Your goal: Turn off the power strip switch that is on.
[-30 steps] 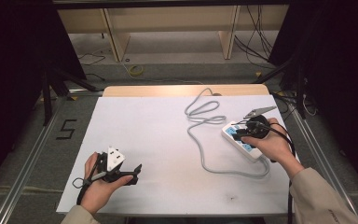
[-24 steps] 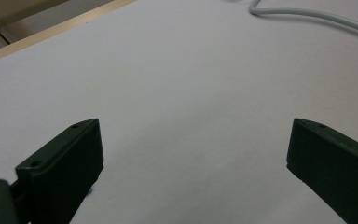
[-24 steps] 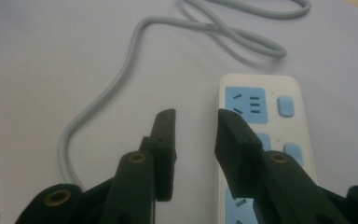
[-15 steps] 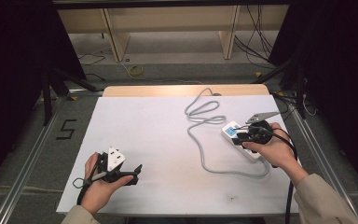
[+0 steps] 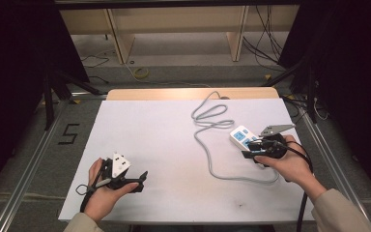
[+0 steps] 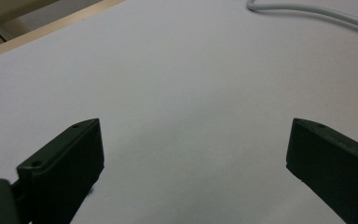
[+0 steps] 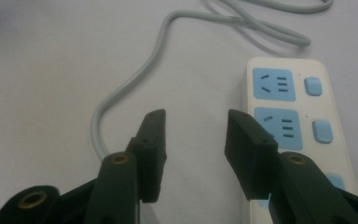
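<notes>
One white power strip (image 7: 292, 126) with pale blue sockets and buttons lies flat on the bench (image 5: 164, 140), just beside and partly under the right gripper (image 7: 193, 133), its grey cord (image 7: 135, 79) looping away; the jaws have just been opening, stand partly apart, nothing between them. The left gripper (image 6: 193, 154) gapes wide, empty

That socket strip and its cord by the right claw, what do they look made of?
The socket strip looks like hard white plastic with a smooth, slightly glossy shell and light blue socket faces and buttons. Its cord seems sheathed in pale grey rubber or soft plastic, since it lies in loose, smooth curves; which of the two I cannot tell.
</notes>
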`<state>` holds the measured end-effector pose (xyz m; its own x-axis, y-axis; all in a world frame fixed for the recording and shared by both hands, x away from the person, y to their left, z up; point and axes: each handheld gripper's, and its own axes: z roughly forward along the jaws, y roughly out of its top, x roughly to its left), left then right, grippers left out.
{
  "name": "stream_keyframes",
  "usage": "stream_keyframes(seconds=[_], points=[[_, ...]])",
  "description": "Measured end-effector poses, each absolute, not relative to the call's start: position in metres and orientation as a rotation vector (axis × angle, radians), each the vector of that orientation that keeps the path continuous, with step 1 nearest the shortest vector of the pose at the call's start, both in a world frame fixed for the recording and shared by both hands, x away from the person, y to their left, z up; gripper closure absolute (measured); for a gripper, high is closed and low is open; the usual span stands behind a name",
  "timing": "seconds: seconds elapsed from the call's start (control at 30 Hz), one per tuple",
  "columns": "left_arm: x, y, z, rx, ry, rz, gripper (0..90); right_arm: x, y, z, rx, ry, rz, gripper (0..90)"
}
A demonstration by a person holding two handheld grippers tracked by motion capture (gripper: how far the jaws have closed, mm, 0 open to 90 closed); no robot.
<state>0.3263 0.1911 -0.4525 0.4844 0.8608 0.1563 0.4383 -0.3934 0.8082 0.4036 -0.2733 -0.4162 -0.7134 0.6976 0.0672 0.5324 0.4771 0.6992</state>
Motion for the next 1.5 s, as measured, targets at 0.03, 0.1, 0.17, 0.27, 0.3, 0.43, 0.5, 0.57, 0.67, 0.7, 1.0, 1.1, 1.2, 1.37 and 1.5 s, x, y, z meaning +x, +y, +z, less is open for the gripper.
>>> stream_keyframes(seconds=[0.03, 0.1, 0.17, 0.27, 0.3, 0.43, 0.5, 0.57, 0.67, 0.7, 1.0, 1.1, 1.2, 1.37, 1.5], points=[[0.326, 0.191, -0.453, 2.013, 1.072, 0.750, 3.7, 0.402, -0.274, -0.417, 1.056, 2.496, 1.070, 55.9], [0.326, 0.190, -0.453, 2.014, 1.071, 0.748, 3.7, 0.399, -0.275, -0.418, 1.053, 2.493, 1.075, 53.8], [0.326, 0.190, -0.453, 2.014, 1.070, 0.745, 3.7, 0.397, -0.277, -0.419, 1.052, 2.484, 1.082, 52.3], [0.326, 0.190, -0.454, 2.016, 1.071, 0.742, 3.8, 0.394, -0.279, -0.419, 1.035, 2.472, 1.101, 51.0], [0.326, 0.190, -0.454, 2.020, 1.071, 0.741, 3.9, 0.393, -0.280, -0.419, 1.037, 2.467, 1.108, 50.3], [0.326, 0.190, -0.454, 2.024, 1.071, 0.735, 3.9, 0.388, -0.284, -0.421, 1.022, 2.454, 1.144, 47.0], [0.326, 0.189, -0.455, 2.022, 1.072, 0.730, 4.0, 0.386, -0.287, -0.424, 1.018, 2.460, 1.157, 44.9], [0.325, 0.189, -0.455, 2.031, 1.067, 0.728, 4.0, 0.383, -0.289, -0.426, 1.015, 2.459, 1.174, 43.6], [0.324, 0.189, -0.456, 2.033, 1.063, 0.723, 4.0, 0.378, -0.293, -0.429, 1.007, 2.452, 1.200, 40.6], [0.324, 0.188, -0.456, 2.032, 1.064, 0.721, 4.0, 0.376, -0.294, -0.429, 1.007, 2.449, 1.207, 39.6], [0.322, 0.189, -0.456, 2.035, 1.066, 0.707, 4.1, 0.355, -0.306, -0.435, 0.986, 2.401, 1.286, 34.6], [0.321, 0.188, -0.456, 2.038, 1.064, 0.705, 4.1, 0.350, -0.310, -0.438, 0.987, 2.392, 1.291, 34.3], [0.321, 0.187, -0.457, 2.044, 1.059, 0.700, 4.1, 0.344, -0.312, -0.438, 0.990, 2.382, 1.298, 33.9], [0.321, 0.184, -0.457, 2.053, 1.050, 0.695, 4.2, 0.337, -0.314, -0.439, 0.987, 2.380, 1.269, 33.6], [0.321, 0.183, -0.457, 2.056, 1.043, 0.692, 4.1, 0.332, -0.317, -0.439, 0.999, 2.372, 1.271, 33.4]])
